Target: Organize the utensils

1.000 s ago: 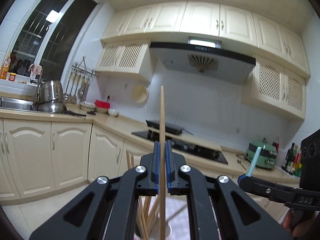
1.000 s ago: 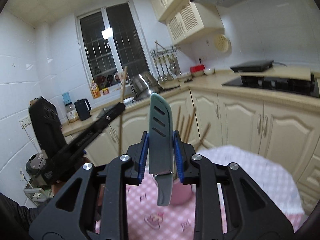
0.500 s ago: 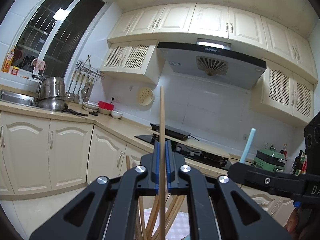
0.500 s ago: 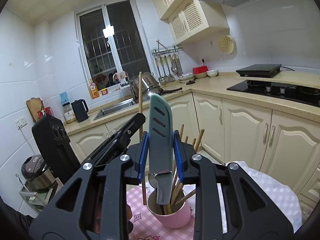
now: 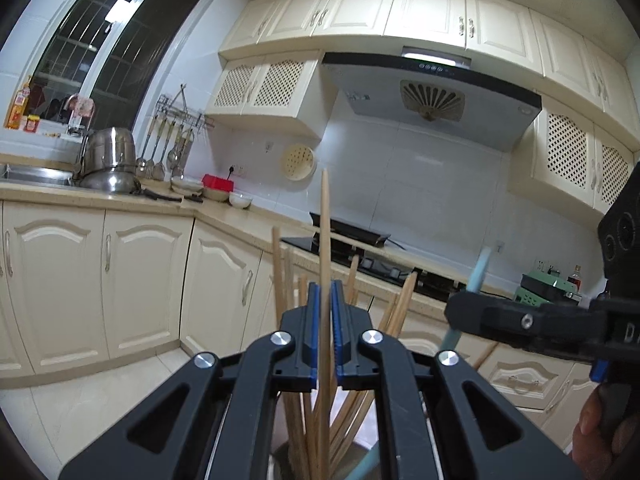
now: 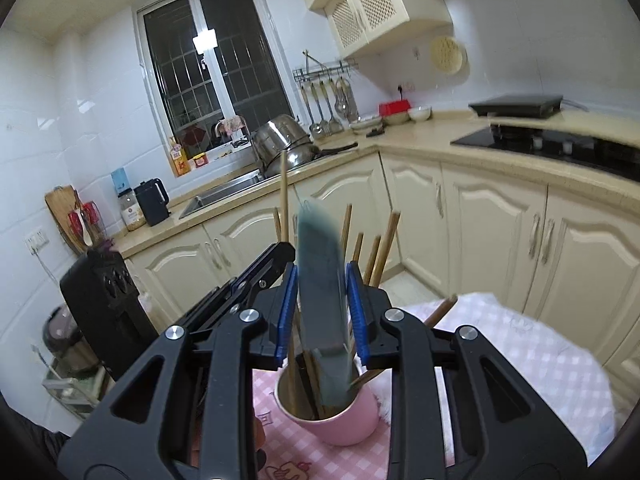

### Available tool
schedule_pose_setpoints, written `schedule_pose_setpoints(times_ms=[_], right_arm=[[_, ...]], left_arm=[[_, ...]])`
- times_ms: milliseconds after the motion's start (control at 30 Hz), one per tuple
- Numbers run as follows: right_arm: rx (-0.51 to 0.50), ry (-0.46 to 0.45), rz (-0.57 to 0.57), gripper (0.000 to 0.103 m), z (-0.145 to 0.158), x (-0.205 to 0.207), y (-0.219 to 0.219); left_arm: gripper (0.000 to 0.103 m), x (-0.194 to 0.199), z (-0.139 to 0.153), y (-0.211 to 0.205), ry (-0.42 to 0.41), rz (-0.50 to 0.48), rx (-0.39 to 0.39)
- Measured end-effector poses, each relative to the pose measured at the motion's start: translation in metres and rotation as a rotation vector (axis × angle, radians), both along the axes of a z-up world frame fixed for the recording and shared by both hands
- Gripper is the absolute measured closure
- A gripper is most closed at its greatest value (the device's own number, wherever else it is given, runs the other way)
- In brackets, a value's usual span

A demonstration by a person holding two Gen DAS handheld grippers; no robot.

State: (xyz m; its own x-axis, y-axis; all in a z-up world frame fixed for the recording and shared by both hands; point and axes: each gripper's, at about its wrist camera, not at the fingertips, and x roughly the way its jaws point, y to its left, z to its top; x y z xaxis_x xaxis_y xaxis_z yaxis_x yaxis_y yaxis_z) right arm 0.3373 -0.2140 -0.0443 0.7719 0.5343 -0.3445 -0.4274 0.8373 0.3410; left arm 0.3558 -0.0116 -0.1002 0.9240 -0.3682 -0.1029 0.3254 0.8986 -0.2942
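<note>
Here I have the left gripper (image 5: 325,336) pinching one upright chopstick (image 5: 325,240) above the pink cup (image 6: 340,420) of chopsticks, while my right gripper (image 6: 322,312) clamps a teal knife (image 6: 320,280), tip inside that cup on the checkered tablecloth (image 6: 520,360).

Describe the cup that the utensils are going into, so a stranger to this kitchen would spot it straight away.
Start at the small table with the pink and white checked cloth, which stands in front of the cream base cabinets. The pink cup sits on that cloth, right under the right gripper. It is the only container there, and wooden chopsticks fan out of its mouth.
</note>
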Motion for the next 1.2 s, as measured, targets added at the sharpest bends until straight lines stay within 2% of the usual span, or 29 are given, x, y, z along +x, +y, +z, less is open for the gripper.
schedule_pose_setpoints(times_ms=[33, 67, 100, 167, 267, 300, 333, 400, 633, 800, 1033, 1200], right_arm=[[0.018, -0.007, -0.018, 0.042, -0.001, -0.002, -0.003], [0.026, -0.014, -0.029, 0.039, 0.0, -0.004, -0.005], [0.032, -0.017, -0.032, 0.039, 0.001, -0.005, -0.006], [0.043, -0.022, -0.043, 0.036, 0.003, -0.008, -0.009], [0.067, -0.043, -0.059, 0.021, 0.008, -0.017, -0.013], [0.07, -0.049, -0.065, 0.015, 0.01, -0.02, -0.014], [0.073, -0.059, -0.077, 0.01, 0.012, -0.025, -0.016], [0.077, -0.063, -0.089, 0.007, 0.014, -0.03, -0.018], [0.087, -0.037, -0.143, 0.006, 0.016, -0.061, -0.032], [0.076, -0.019, -0.192, 0.006, 0.018, -0.094, -0.043], [-0.066, -0.004, -0.304, 0.006, 0.014, -0.158, -0.042], [-0.141, -0.024, -0.349, 0.006, 0.016, -0.204, -0.033]], left_arm=[[0.085, -0.001, -0.001, 0.002, 0.008, 0.002, -0.002], [0.064, -0.005, -0.002, 0.006, 0.01, 0.013, -0.005], [0.049, -0.007, -0.003, 0.008, 0.009, 0.021, -0.007], [0.038, -0.015, 0.0, 0.015, 0.007, 0.028, -0.008], [0.014, -0.028, 0.007, 0.02, 0.0, 0.031, 0.009], [0.01, -0.035, 0.011, 0.021, -0.003, 0.039, 0.025], [0.008, -0.039, 0.014, 0.021, -0.003, 0.041, 0.038], [0.005, -0.05, 0.021, 0.022, 0.005, 0.054, 0.077], [0.004, -0.088, 0.037, 0.03, 0.085, 0.118, 0.163], [0.004, -0.13, 0.048, 0.029, 0.126, 0.175, 0.265], [0.004, -0.194, 0.064, 0.019, 0.15, 0.235, 0.351], [0.004, -0.24, 0.074, 0.013, 0.138, 0.243, 0.376]])
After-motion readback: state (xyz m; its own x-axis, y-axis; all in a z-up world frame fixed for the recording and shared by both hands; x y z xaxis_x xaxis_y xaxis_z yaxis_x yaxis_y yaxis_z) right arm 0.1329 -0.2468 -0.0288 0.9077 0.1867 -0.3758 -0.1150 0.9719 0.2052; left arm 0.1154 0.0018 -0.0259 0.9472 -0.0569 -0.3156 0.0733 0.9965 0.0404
